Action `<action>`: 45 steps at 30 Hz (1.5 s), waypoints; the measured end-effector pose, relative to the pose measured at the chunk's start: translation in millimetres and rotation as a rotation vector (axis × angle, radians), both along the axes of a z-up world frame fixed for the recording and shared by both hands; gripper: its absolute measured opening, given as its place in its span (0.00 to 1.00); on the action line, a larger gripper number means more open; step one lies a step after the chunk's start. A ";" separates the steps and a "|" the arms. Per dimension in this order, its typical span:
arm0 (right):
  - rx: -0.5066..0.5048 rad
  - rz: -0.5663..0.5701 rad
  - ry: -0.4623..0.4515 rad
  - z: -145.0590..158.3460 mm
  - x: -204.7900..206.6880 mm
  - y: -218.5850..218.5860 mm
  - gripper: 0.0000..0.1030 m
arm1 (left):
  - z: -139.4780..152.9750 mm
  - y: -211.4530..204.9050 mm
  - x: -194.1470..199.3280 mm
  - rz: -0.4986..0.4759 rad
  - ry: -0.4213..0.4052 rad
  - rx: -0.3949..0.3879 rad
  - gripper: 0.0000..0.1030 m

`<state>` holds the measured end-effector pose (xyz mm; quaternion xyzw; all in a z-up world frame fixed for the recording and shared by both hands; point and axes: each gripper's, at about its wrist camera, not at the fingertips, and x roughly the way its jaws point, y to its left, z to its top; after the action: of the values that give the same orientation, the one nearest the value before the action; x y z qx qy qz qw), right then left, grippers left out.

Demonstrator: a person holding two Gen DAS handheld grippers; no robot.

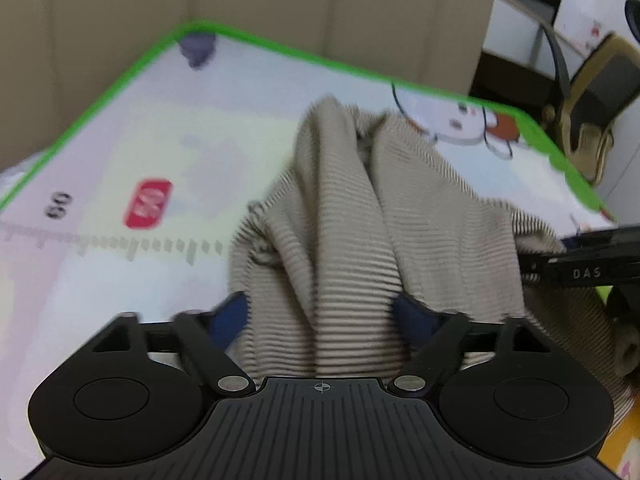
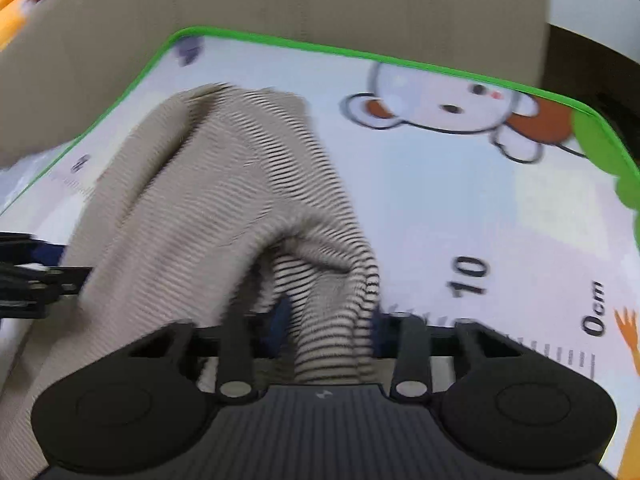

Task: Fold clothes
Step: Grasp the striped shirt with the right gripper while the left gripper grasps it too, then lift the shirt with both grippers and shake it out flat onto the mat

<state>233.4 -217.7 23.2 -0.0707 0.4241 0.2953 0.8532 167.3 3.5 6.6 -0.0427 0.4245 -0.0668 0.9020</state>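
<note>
Beige cushions (image 1: pixel 260 4) back a green-edged cartoon play mat (image 1: pixel 132 148) printed with a bear and ruler marks. On it, from the centre to the bottom of both wrist views, lies a bunched beige striped garment (image 1: pixel 340 208). The left gripper (image 1: pixel 322 316) stands fairly wide, cloth bunched between its blue pads. The right gripper (image 2: pixel 330 322) is narrower, pinching a striped fold.
</note>
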 end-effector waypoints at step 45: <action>0.013 0.238 -0.095 56.2 -96.8 -18.8 0.40 | 10.1 -8.4 -98.1 -0.168 0.178 -0.112 0.14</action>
<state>136.6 -236.5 79.4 -0.1287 0.3698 0.3934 0.8318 69.2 -4.9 16.7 -0.0629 0.5004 -0.1616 0.8482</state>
